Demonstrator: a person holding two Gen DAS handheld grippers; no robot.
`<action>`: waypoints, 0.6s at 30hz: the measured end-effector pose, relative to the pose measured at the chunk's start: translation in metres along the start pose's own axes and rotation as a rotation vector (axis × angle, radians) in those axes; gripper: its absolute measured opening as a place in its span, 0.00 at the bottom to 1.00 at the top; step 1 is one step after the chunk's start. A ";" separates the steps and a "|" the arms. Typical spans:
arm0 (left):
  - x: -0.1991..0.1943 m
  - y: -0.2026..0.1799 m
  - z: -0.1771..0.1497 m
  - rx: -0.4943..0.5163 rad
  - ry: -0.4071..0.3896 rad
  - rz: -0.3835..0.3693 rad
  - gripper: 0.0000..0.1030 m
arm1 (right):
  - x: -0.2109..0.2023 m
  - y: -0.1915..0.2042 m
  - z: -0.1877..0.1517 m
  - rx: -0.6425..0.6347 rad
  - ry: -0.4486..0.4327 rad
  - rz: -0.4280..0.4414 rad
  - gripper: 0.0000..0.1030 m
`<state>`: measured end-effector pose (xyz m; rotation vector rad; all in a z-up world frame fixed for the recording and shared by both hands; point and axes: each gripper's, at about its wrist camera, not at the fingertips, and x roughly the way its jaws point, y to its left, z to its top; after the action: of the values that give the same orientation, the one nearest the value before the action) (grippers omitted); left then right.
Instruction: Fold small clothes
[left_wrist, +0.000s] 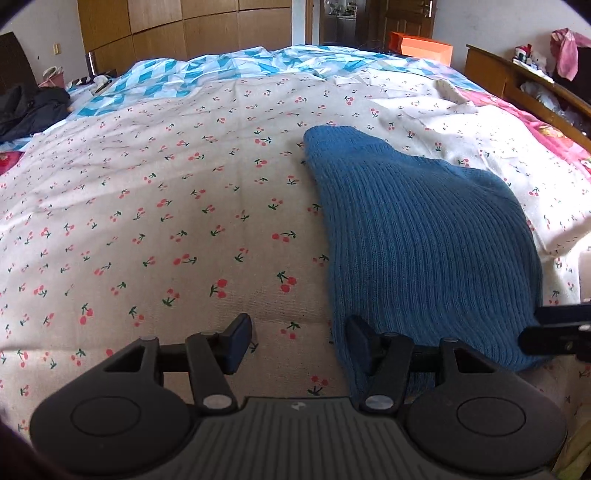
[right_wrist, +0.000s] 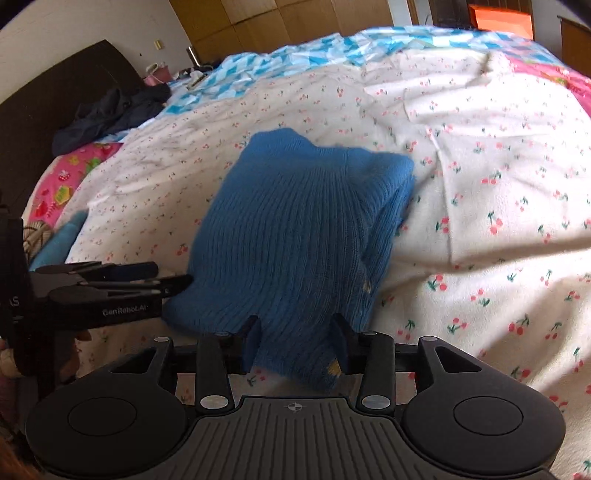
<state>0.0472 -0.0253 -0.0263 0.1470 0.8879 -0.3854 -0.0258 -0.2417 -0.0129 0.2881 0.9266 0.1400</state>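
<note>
A blue ribbed knit sweater (left_wrist: 417, 236) lies folded on the cherry-print bedsheet (left_wrist: 166, 206). My left gripper (left_wrist: 299, 339) is open at the sweater's near left corner, its right finger (left_wrist: 360, 339) touching the knit edge and its left finger over bare sheet. In the right wrist view the sweater (right_wrist: 295, 229) lies straight ahead. My right gripper (right_wrist: 297, 339) is open with the sweater's near hem between its fingers. The left gripper (right_wrist: 122, 284) shows from the side at the sweater's left edge. The right gripper's tip (left_wrist: 557, 328) shows at the sweater's right edge.
A blue-and-white patterned quilt (left_wrist: 207, 74) covers the far part of the bed. Dark clothing (left_wrist: 29, 110) lies at the left. An orange box (left_wrist: 424, 48) stands at the back. A wooden headboard shelf (left_wrist: 524, 81) with clutter runs along the right.
</note>
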 end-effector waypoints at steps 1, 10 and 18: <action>-0.003 0.001 -0.001 -0.017 -0.003 -0.004 0.59 | 0.001 0.001 -0.002 0.007 0.005 -0.013 0.40; -0.028 -0.003 -0.013 -0.082 -0.013 -0.020 0.62 | -0.029 0.023 -0.005 0.028 -0.087 0.000 0.43; -0.039 -0.009 -0.026 -0.068 -0.012 -0.009 0.74 | -0.025 0.033 -0.022 0.052 -0.066 -0.022 0.44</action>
<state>0.0030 -0.0161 -0.0119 0.0780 0.8892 -0.3633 -0.0582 -0.2121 0.0046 0.3284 0.8684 0.0861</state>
